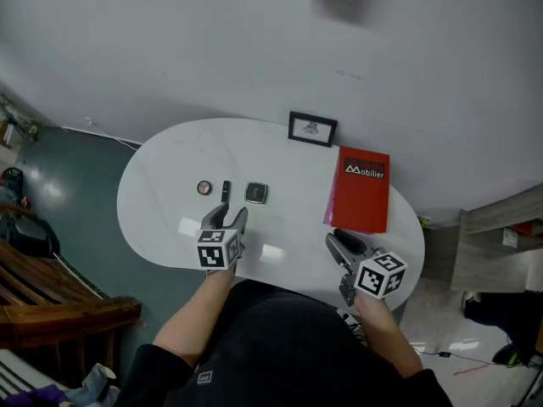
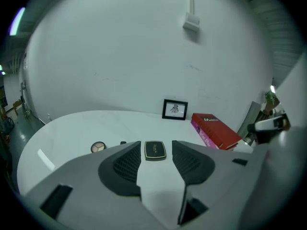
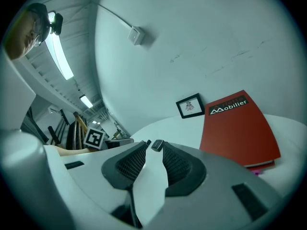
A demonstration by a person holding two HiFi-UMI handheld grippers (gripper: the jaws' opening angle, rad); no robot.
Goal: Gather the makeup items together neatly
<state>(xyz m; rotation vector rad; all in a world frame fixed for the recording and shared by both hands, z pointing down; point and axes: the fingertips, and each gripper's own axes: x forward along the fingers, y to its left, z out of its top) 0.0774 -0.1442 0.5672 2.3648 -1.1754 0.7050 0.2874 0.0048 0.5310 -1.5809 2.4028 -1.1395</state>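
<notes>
White oval table (image 1: pixel 170 176) against a pale wall, bearing a short row of a small round tan compact (image 1: pixel 204 187), a slim black tube (image 1: pixel 226 190) and a square black compact (image 1: pixel 256 192), with a red hardcover book (image 1: pixel 361 193) and a black-framed picture (image 1: pixel 311 130) further right. Left gripper (image 1: pixel 231 215) low over the table just short of the square black compact, fingers (image 2: pixel 127 164) partly apart, gripping nothing. Right gripper (image 1: pixel 340 241) beside the book, fingers (image 3: pixel 132 164) narrowly apart, likewise empty.

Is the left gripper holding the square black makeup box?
No, the compact lies untouched on the table, beyond the open fingers of the left gripper.
</notes>
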